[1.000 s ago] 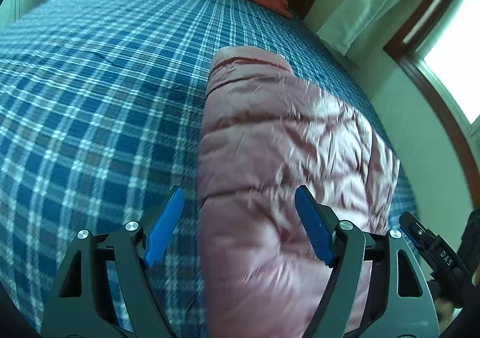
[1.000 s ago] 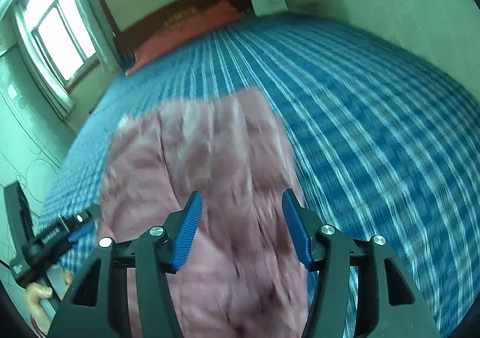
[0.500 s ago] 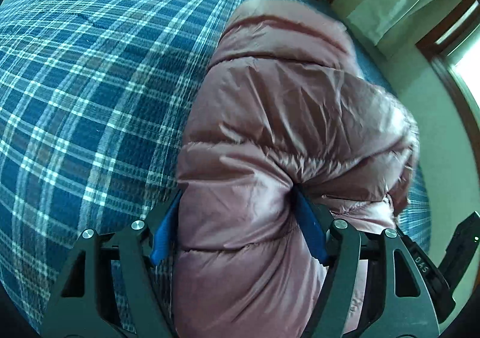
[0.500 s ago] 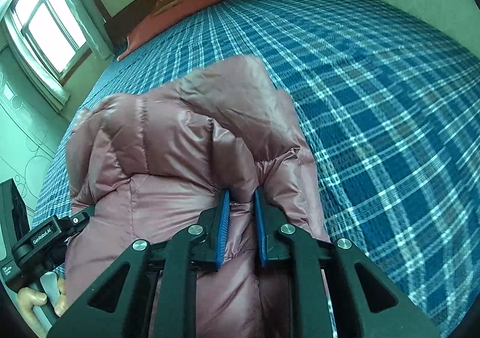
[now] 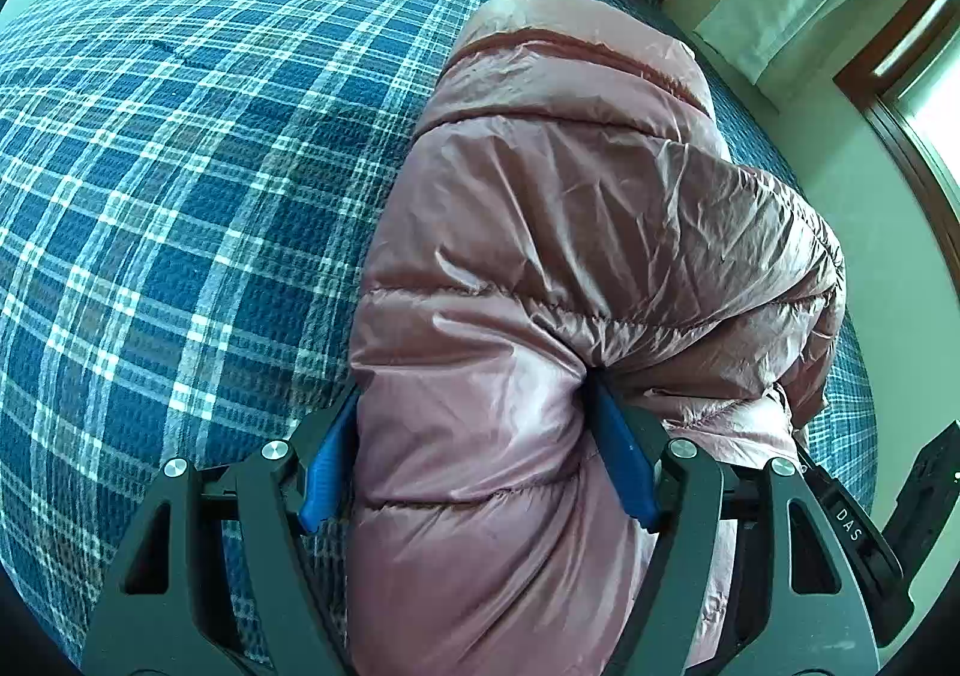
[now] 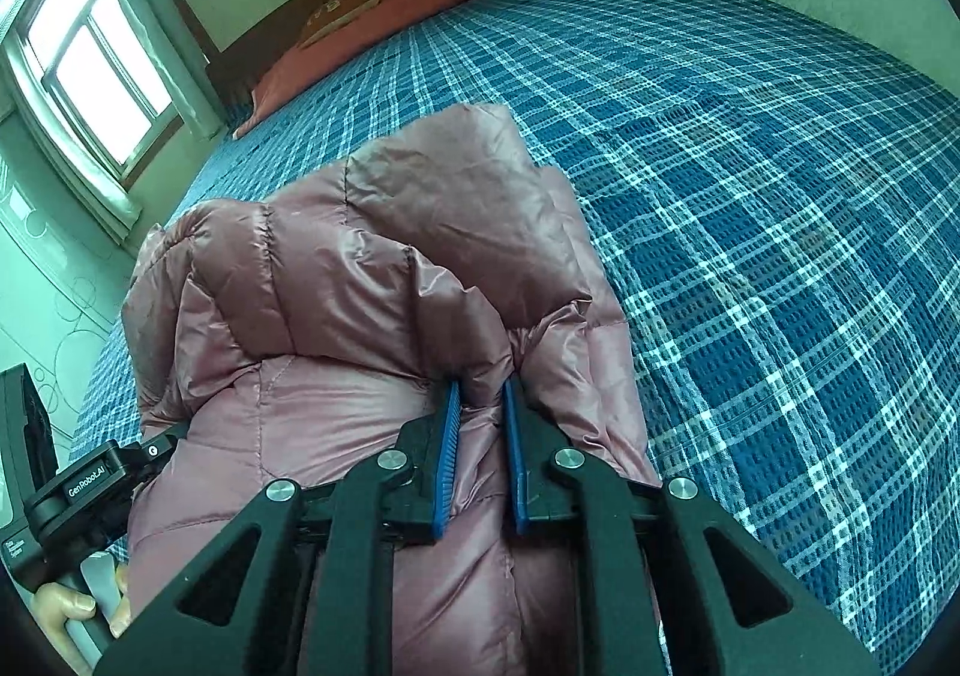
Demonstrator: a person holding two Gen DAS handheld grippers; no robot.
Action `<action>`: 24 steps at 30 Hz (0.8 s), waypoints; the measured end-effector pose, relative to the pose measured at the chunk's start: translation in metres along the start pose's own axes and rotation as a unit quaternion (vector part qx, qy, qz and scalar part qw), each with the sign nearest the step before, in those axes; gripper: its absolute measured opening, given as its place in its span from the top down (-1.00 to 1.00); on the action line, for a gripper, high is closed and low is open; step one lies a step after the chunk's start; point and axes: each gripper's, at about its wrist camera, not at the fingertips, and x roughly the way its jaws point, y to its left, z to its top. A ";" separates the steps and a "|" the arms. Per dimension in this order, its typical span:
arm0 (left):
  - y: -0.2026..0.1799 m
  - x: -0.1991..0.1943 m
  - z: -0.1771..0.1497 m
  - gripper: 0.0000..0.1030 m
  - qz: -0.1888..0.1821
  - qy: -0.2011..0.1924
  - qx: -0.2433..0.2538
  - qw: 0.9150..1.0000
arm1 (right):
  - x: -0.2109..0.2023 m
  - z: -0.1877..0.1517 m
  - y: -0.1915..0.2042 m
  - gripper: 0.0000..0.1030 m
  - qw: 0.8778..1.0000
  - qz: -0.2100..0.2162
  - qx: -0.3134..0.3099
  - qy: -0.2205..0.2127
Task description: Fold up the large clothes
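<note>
Nearest, the right tongs (image 6: 480, 454) are clamped on a thin pinch of the pink puffer jacket (image 6: 372, 280), while the left tongs (image 5: 474, 466) squeeze a fat bunch of its near end, blue pads wide apart yet pressed into the padding. Both seem placed to carry that end over. The jacket lies lengthwise on the plaid bed (image 5: 180, 165); far off, an orange pillow (image 6: 360, 39) meets the headboard.
</note>
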 end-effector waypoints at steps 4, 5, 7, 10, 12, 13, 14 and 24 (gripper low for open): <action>0.002 -0.010 -0.001 -0.39 -0.004 0.002 -0.008 1.000 | -0.007 0.002 0.000 0.72 1.000 -0.003 0.000 -0.003; 0.004 -0.013 -0.001 -0.40 -0.005 0.001 -0.013 1.000 | -0.007 0.002 0.000 0.72 1.000 -0.004 -0.001 -0.004; 0.007 -0.019 -0.001 -0.40 -0.007 -0.001 -0.024 1.000 | -0.012 0.003 0.001 0.69 1.000 -0.007 0.000 -0.007; 0.011 -0.025 0.000 -0.40 -0.012 -0.001 -0.044 0.999 | -0.020 0.003 0.001 0.67 1.000 -0.008 0.003 -0.012; 0.013 -0.028 0.000 -0.40 -0.013 -0.001 -0.057 0.998 | -0.025 0.003 0.002 0.67 1.000 -0.010 0.006 -0.015; 0.014 -0.030 0.001 -0.40 -0.013 -0.002 -0.063 0.998 | -0.027 0.003 0.001 0.66 1.000 -0.010 0.009 -0.016; 0.015 -0.032 0.001 -0.40 -0.012 -0.003 -0.070 0.998 | -0.030 0.004 0.000 0.66 1.000 -0.009 0.012 -0.018; 0.040 -0.051 0.002 -0.59 -0.041 -0.006 -0.140 0.989 | -0.051 0.010 -0.010 -0.30 0.998 0.026 0.047 -0.021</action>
